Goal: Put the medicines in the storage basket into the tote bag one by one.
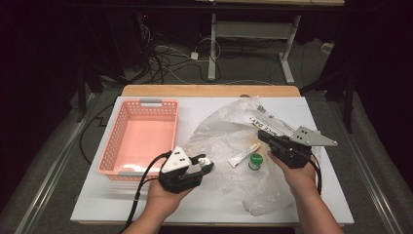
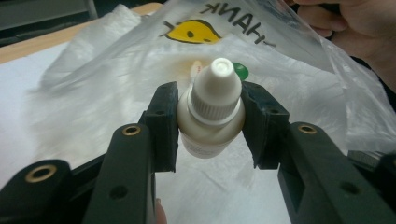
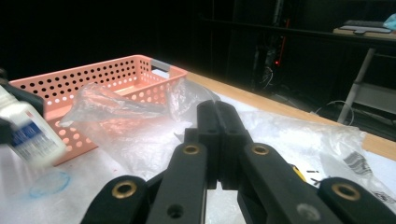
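Currently a white dropper bottle is clamped between the jaws of the left gripper, at six o'clock on the surface, just beside the pink basket. At three o'clock, the plastic bag is pinched in the right gripper, whose jaws are pressed together.

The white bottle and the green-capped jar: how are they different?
The white bottle has a white pointed cap; the green-capped jar has a flat green lid. The bottle is gripped in the left tongs; the jar lies inside the plastic bag. The bottle looks taller, the jar squat. Both are small containers.
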{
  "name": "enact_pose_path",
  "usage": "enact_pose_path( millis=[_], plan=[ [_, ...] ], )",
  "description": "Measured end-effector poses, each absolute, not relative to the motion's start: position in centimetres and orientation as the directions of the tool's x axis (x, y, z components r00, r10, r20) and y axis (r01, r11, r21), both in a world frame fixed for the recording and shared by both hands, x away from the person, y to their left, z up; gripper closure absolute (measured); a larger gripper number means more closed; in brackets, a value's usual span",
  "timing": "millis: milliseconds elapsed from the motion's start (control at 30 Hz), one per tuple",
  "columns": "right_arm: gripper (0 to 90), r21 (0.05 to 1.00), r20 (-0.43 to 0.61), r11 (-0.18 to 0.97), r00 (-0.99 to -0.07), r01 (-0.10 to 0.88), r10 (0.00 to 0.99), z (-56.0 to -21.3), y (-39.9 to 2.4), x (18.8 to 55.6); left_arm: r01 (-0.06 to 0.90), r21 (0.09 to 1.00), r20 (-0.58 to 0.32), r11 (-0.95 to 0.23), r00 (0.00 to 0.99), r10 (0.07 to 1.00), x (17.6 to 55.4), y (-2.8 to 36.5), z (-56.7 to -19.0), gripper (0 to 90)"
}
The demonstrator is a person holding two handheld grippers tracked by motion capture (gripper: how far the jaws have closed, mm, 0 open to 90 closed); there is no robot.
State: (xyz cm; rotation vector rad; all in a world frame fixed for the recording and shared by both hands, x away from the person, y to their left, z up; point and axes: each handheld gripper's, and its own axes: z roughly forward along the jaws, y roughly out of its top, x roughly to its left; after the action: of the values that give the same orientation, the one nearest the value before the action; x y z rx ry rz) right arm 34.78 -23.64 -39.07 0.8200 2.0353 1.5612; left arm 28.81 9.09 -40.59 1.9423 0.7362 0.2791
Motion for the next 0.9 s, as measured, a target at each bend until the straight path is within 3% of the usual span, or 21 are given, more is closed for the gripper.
enact_pose_path(
  millis=[333,900],
  plan=[
    [90.0,0.963,0.014,0.186,-0.727,0.194,0.686,-39.3,-23.2,35.0,0.348,0.874,-0.083,-0.340,0.795,0.601,32.8,3.9,-41.1,57.9],
    [90.0,0.960,0.030,0.177,-0.711,0.215,0.702,-39.9,-23.4,36.1,0.407,0.830,-0.055,-0.382,0.741,0.669,39.9,-1.6,-46.7,57.7]
  ],
)
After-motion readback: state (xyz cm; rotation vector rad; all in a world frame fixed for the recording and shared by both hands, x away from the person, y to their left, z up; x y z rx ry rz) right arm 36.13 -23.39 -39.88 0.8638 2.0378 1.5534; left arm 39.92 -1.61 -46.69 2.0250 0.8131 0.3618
